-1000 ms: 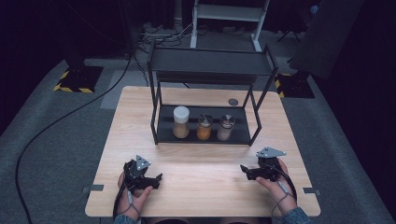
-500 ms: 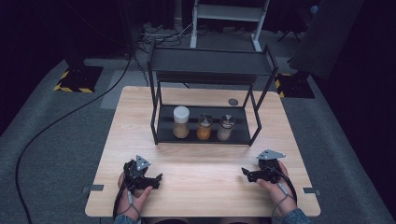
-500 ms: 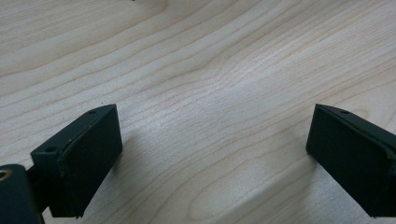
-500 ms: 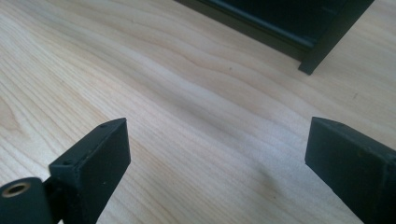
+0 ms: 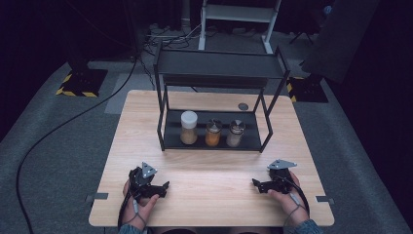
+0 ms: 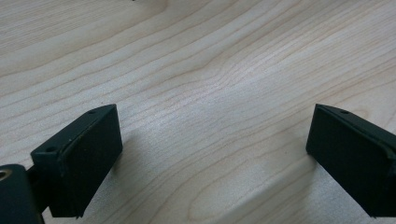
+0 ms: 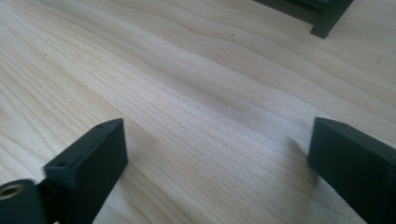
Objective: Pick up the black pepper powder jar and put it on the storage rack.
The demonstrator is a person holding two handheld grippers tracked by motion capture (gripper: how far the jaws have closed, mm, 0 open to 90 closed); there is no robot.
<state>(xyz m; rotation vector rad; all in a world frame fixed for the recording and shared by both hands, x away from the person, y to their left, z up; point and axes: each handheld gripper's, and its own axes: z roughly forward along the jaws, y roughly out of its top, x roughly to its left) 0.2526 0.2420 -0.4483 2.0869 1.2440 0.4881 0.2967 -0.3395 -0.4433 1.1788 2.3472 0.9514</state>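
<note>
While both hands rest low on the near edge of the table, we hold the left gripper [image 5: 164,185] with its two black, blocky jaws spread wide over bare wood, pinching nothing. We hold the right gripper [image 5: 255,184] the same way, jaws wide apart and empty. Each gripper carries one grey three-cornered plate on top. Beneath them the wooden table [image 5: 209,165] is pale, smooth and finely grained. Well apart from both grippers, near the far edge, stands one black metal rack [image 5: 219,63] with thin legs and two flat shelves. Three jars stand in a row on its lower shelf: a white-lidded jar [image 5: 188,127] of tan powder on the left, an orange-filled jar [image 5: 213,133] in the middle, and a pale-filled jar [image 5: 236,133] on the right.
</note>
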